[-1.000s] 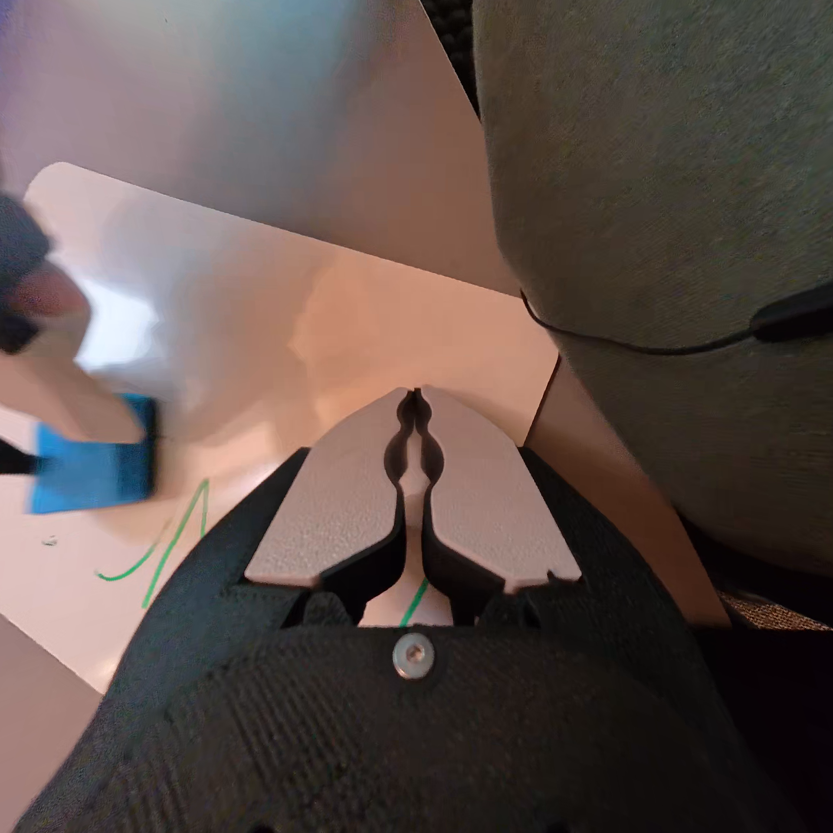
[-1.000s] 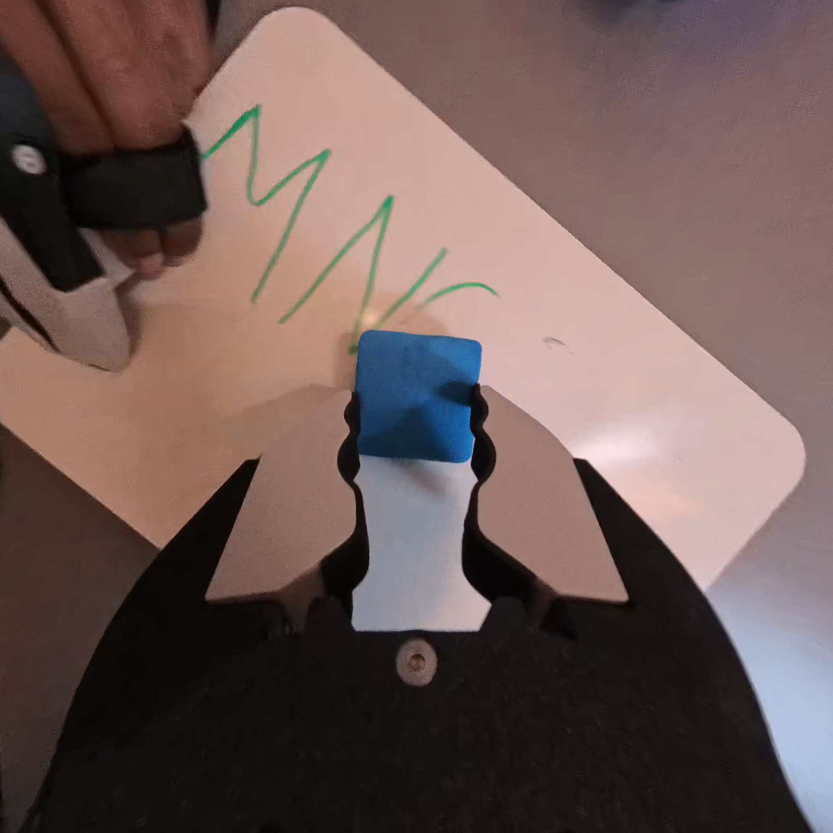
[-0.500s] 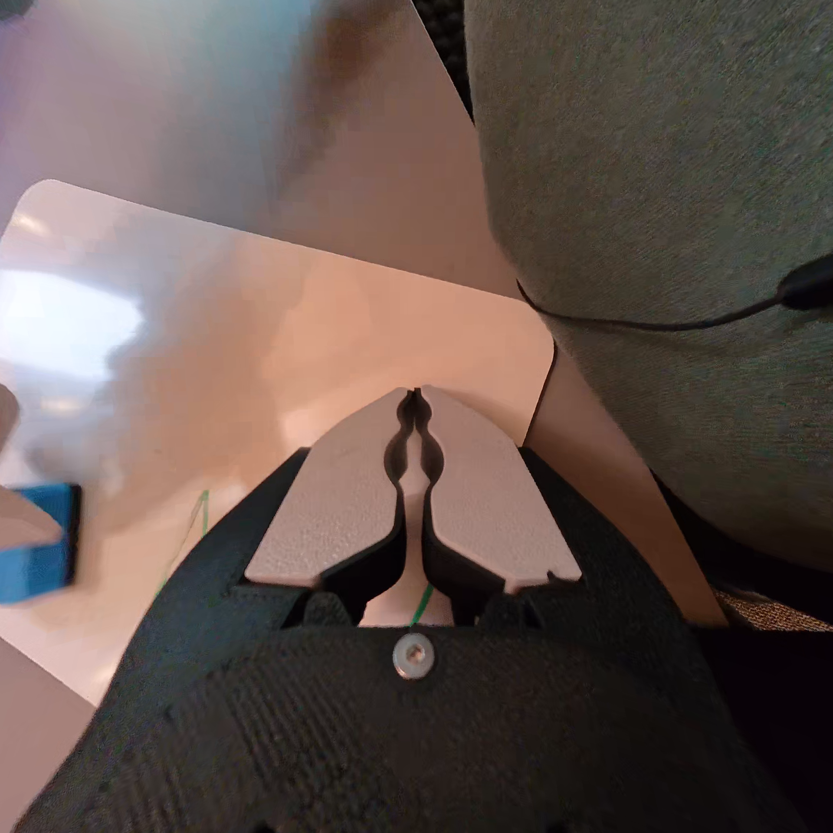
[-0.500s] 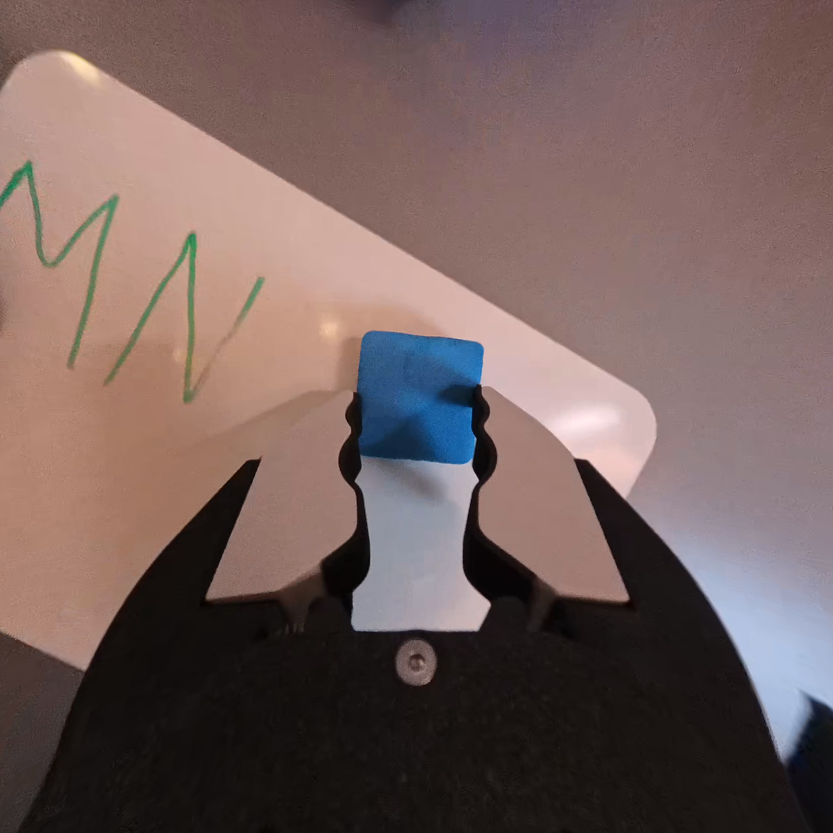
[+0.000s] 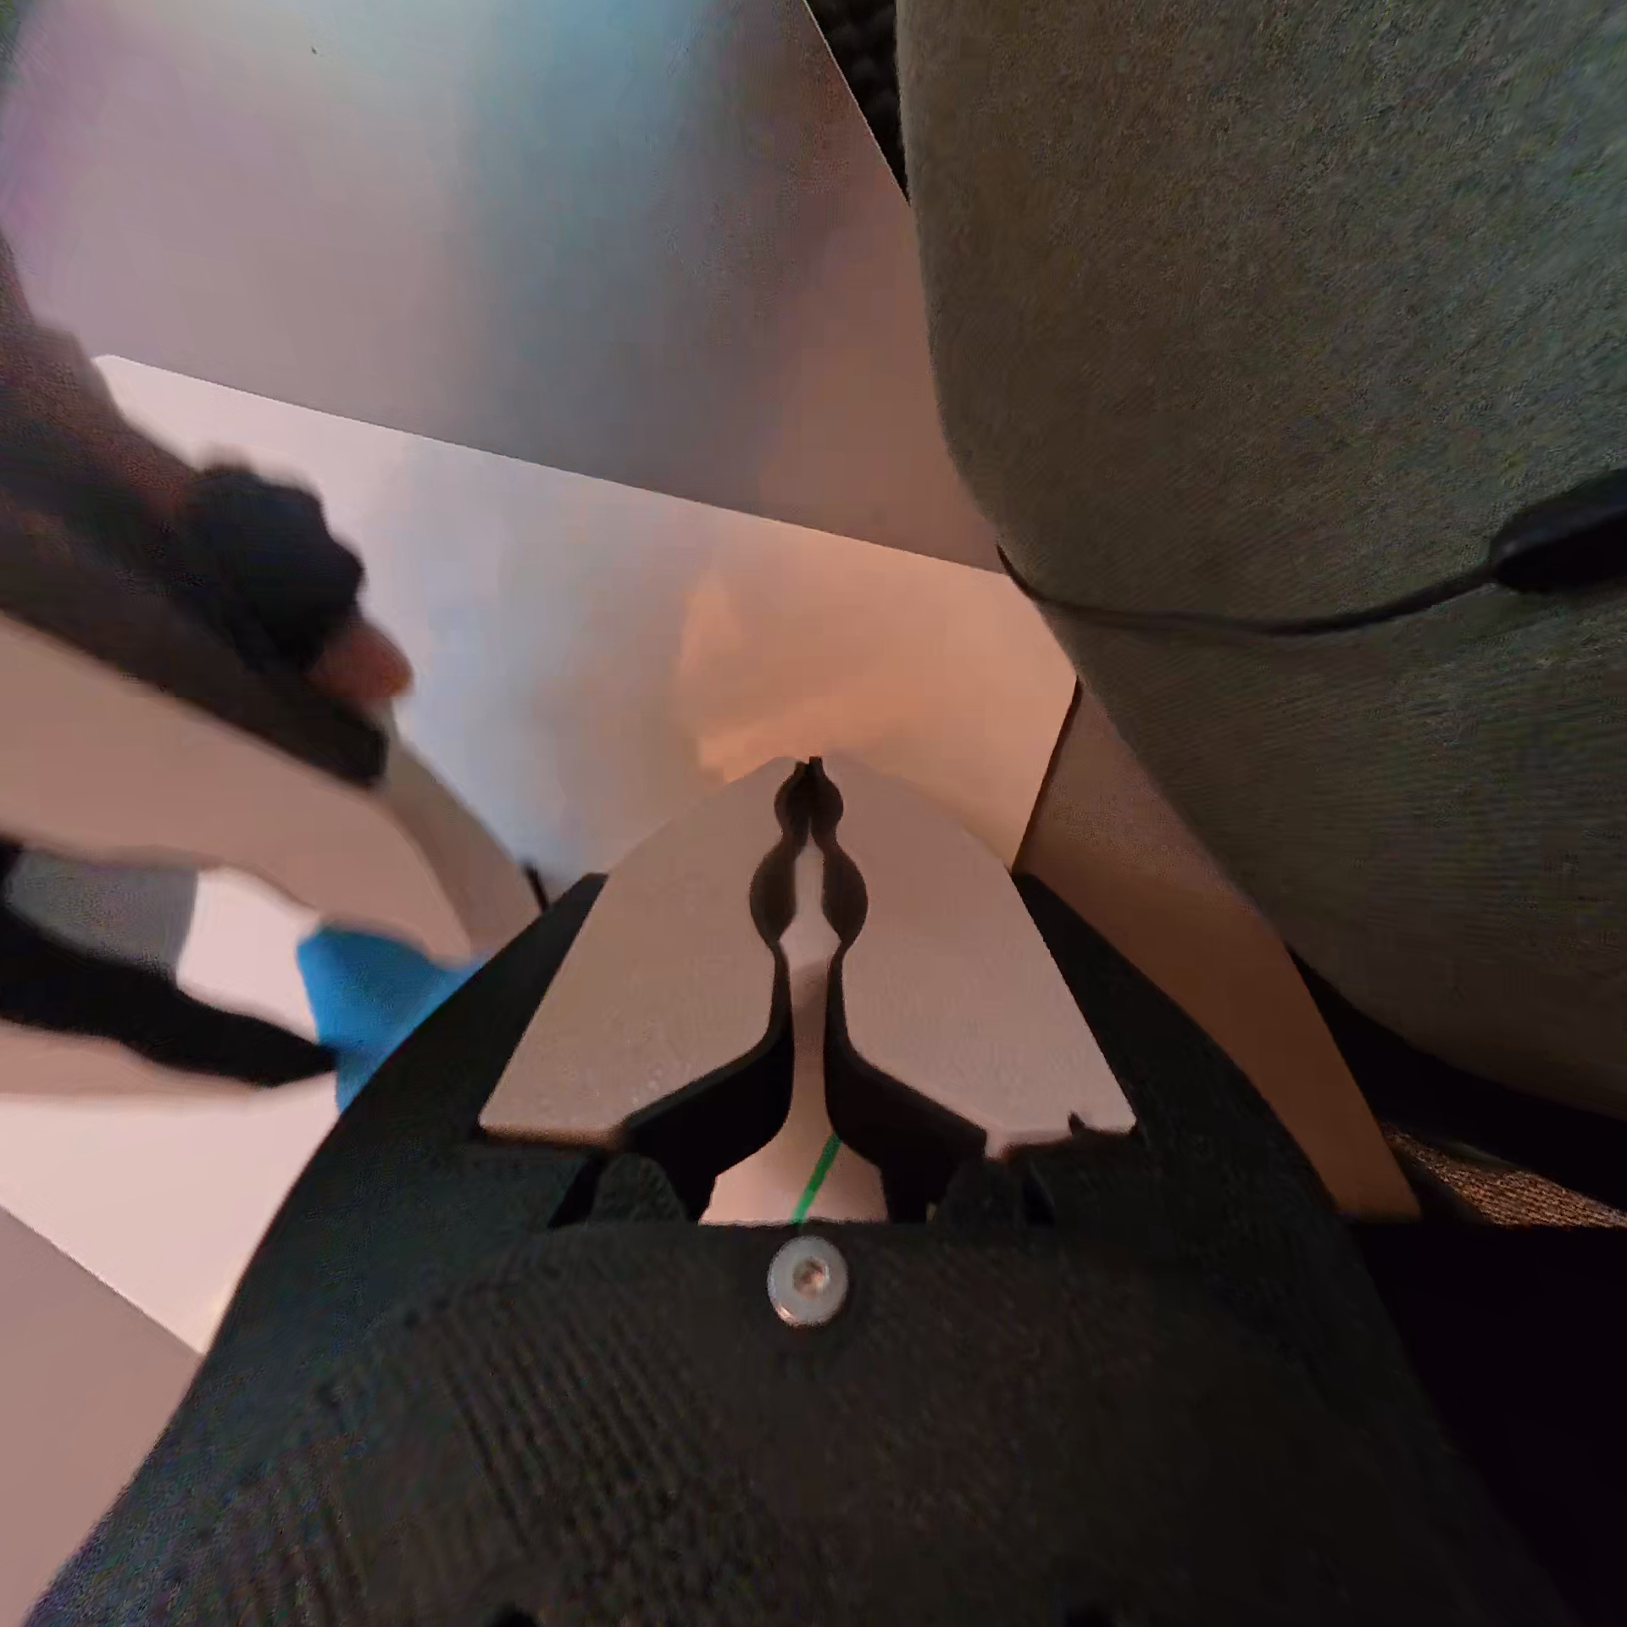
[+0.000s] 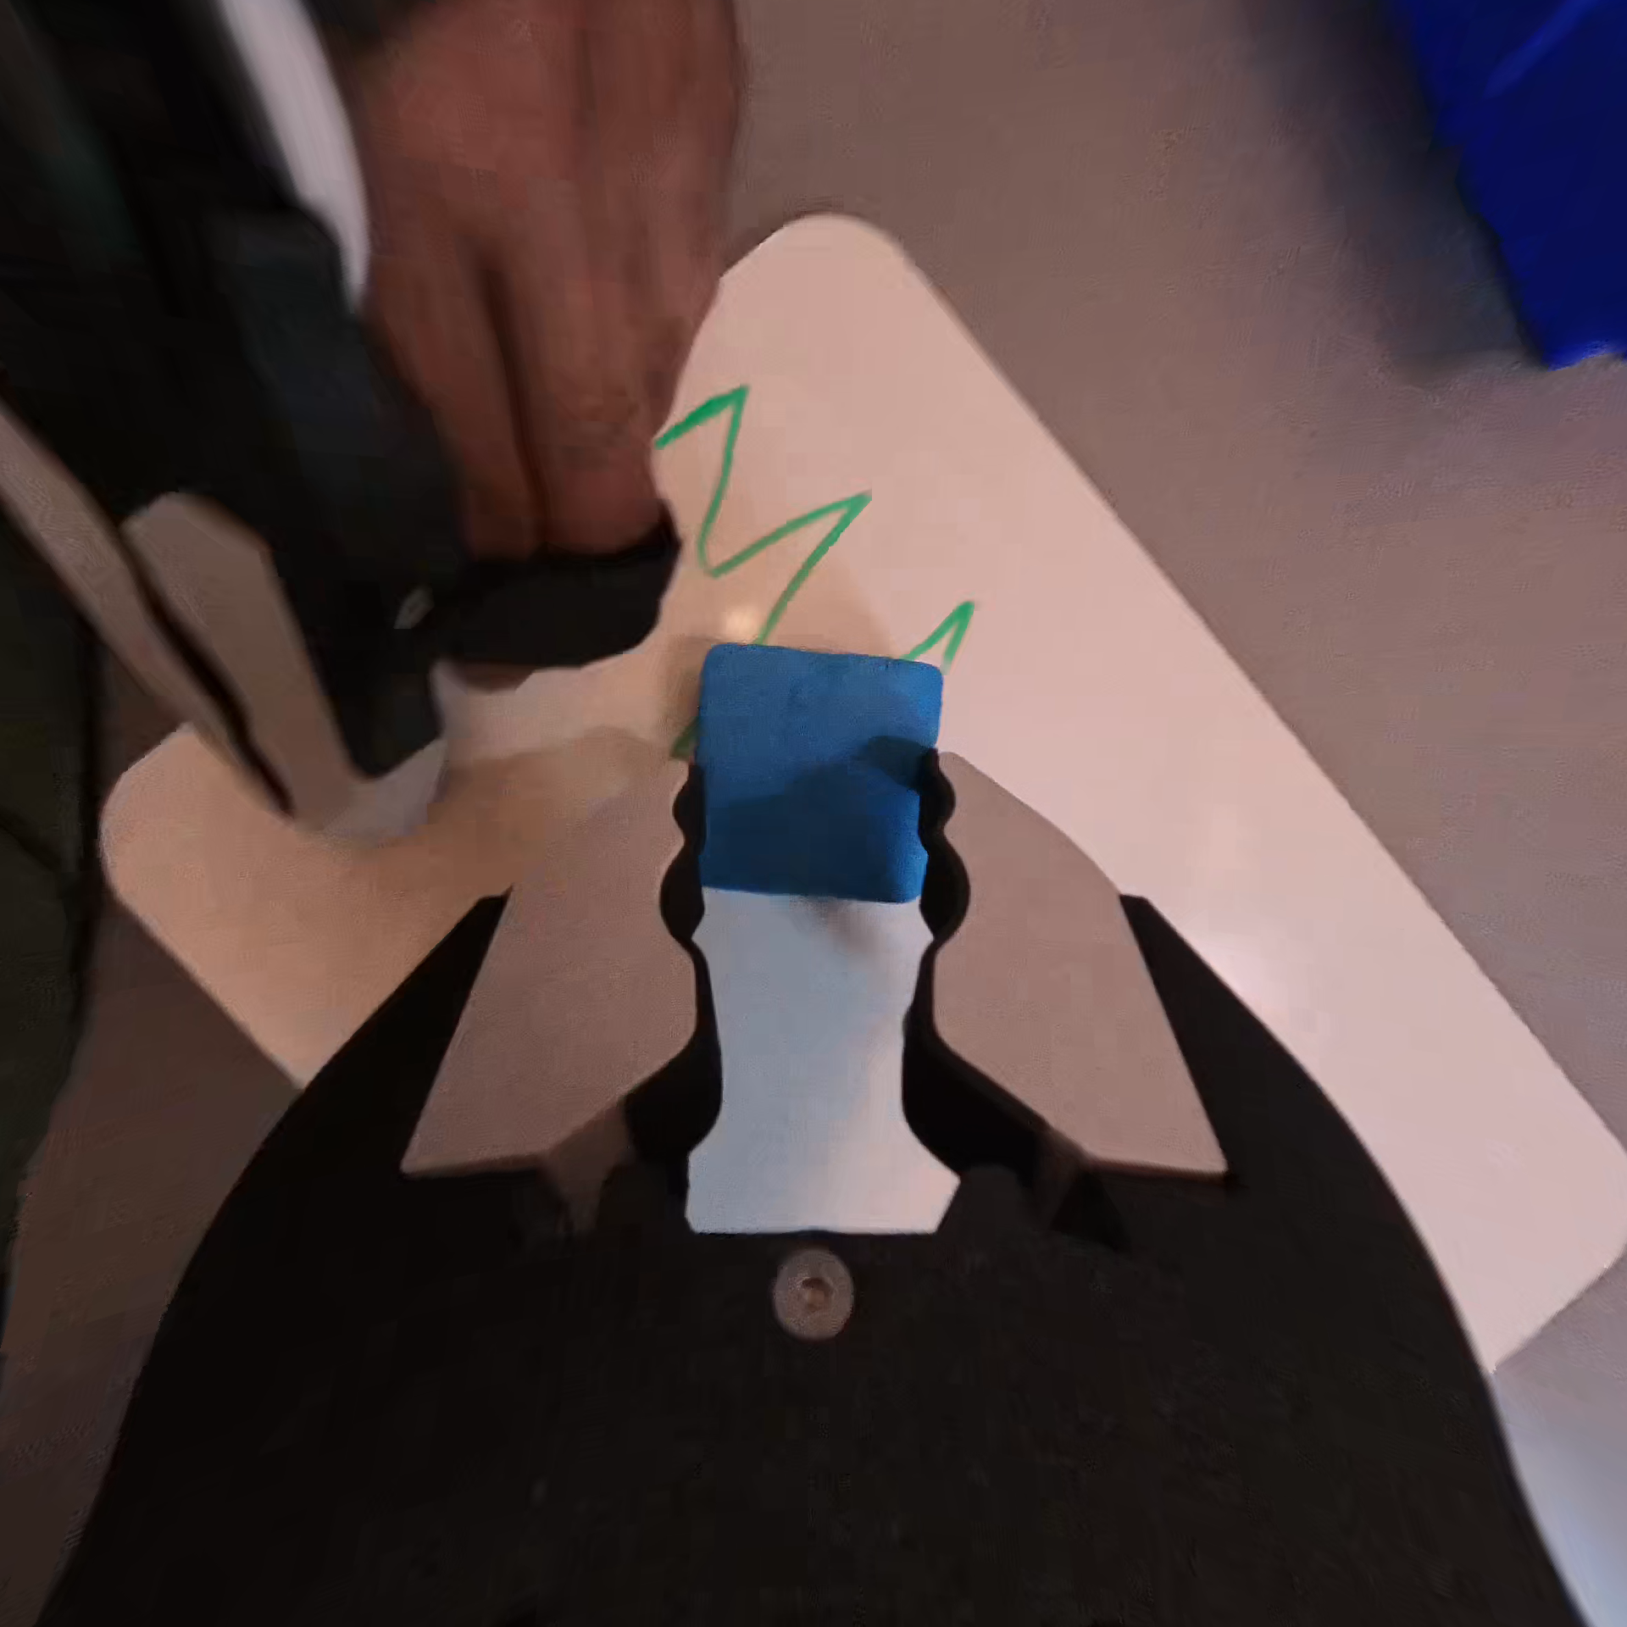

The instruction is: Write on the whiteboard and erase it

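The right gripper (image 6: pixel 814 775) is clamping the eraser (image 6: pixel 814 779) beside the closed left gripper (image 6: pixel 290 704), risking collision and leaving green marks (image 6: pixel 766 528) on the whiteboard (image 6: pixel 1144 792).

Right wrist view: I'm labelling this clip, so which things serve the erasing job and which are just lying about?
In use:
- small white whiteboard with rounded corners
- green zigzag marker line
- blue foam eraser block, clamped in the right gripper
- left gripper, shut, resting on the board

Lying about:
- blurred blue object, top right on the grey table
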